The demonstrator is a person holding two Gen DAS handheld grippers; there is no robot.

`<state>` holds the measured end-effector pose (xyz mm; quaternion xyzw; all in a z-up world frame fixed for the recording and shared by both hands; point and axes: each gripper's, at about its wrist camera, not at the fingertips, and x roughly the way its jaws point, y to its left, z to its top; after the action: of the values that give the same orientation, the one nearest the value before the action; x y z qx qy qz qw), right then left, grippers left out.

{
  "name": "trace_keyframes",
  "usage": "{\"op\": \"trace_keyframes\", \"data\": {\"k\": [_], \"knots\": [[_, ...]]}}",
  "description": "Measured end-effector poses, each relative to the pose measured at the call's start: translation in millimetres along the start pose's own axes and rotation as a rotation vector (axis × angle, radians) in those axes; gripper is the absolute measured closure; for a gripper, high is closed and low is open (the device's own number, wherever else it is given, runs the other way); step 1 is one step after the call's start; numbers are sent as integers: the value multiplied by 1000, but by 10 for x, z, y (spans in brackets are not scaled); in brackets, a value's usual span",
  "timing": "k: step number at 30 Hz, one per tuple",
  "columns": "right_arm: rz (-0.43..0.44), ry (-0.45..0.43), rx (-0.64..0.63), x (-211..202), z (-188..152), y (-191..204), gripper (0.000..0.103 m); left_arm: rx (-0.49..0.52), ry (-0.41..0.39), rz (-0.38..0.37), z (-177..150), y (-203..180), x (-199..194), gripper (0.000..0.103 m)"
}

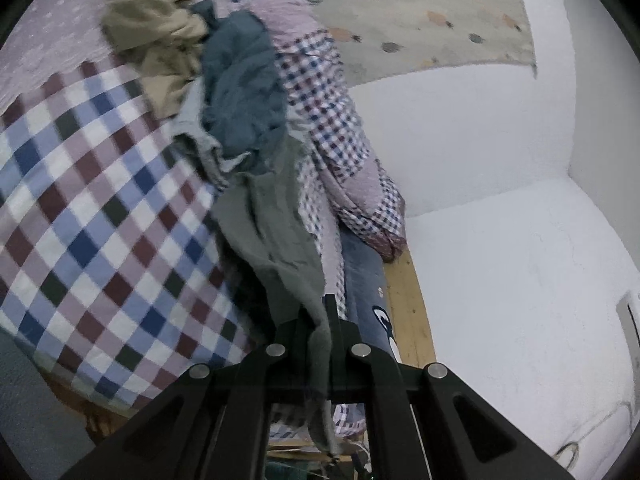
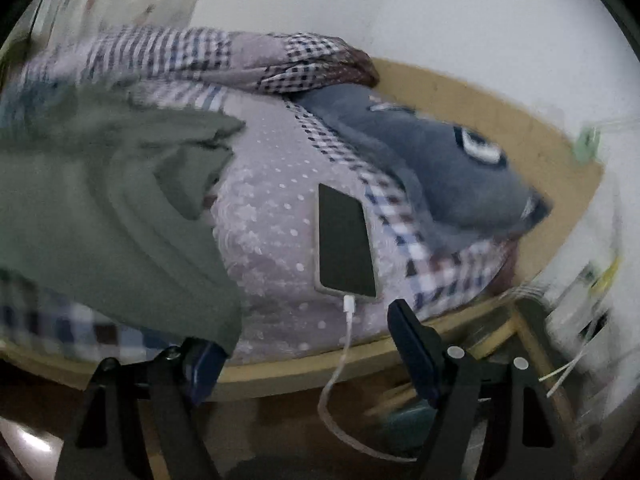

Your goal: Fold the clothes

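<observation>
Right, the left tongs (image 1: 320, 320) are pinching the olive-green garment (image 1: 276, 232), trailing up off the checkered bed (image 1: 100, 208). The right tongs (image 2: 304, 344) are gaping wide beside it, a charging phone (image 2: 346, 240) lying just ahead, a teal garment (image 1: 240, 92) and tan garment (image 1: 156, 32) heaping beyond.

We see a grey-green cloth garment (image 1: 276, 240) beside a teal-blue crumpled garment (image 1: 240, 92) and a tan crumpled garment (image 1: 152, 36). They lie on a bedspread checked in blue, maroon, white and dark green (image 1: 92, 216). Along the bed's wall-side edge runs a rolled quilt in small red, navy and white gingham with mauve panels (image 1: 320, 92). The sheet is lilac with white dots (image 2: 276, 216), carrying a black-screened phone (image 2: 346, 240) with a white cable (image 2: 340, 368). The plush pillow is slate blue (image 2: 440, 160).
</observation>
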<state>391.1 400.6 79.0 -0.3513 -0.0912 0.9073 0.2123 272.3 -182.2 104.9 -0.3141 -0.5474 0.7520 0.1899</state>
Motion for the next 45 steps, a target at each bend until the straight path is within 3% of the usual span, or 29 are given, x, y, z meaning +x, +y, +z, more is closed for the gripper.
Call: {"op": "trace_keyframes", "data": {"k": [8,13,21,28,30,32,33,34,35,38,42,45], "knots": [[125,27,269,42,-35,-470,24,-78,-20,59,-51,363,11,102],[91,93,386,72,-131,-674,24,-94,-55,61,-83,467,-141,103],[70,152,277,68,-140,-444,23,-22,4,88,-137,423,-99,103],[132,285,270,-91,-236,-423,23,15,80,127,-273,393,103,102],[110,300,261,-182,-251,-456,23,22,98,144,-325,385,106,94],[76,309,250,-279,-262,-496,23,29,114,158,-371,381,151,69],[58,308,242,-323,-260,-507,23,35,122,167,-394,374,175,61],[40,291,233,-376,-246,-497,23,43,128,175,-415,364,193,46],[25,265,222,-439,-227,-473,23,52,134,184,-438,352,212,38],[57,176,205,-578,-163,-324,23,97,163,231,-542,320,300,30],[217,24,159,-741,-84,97,23,146,222,305,-719,339,431,26],[316,-33,98,-767,-68,398,23,163,291,366,-858,414,563,26]]}}
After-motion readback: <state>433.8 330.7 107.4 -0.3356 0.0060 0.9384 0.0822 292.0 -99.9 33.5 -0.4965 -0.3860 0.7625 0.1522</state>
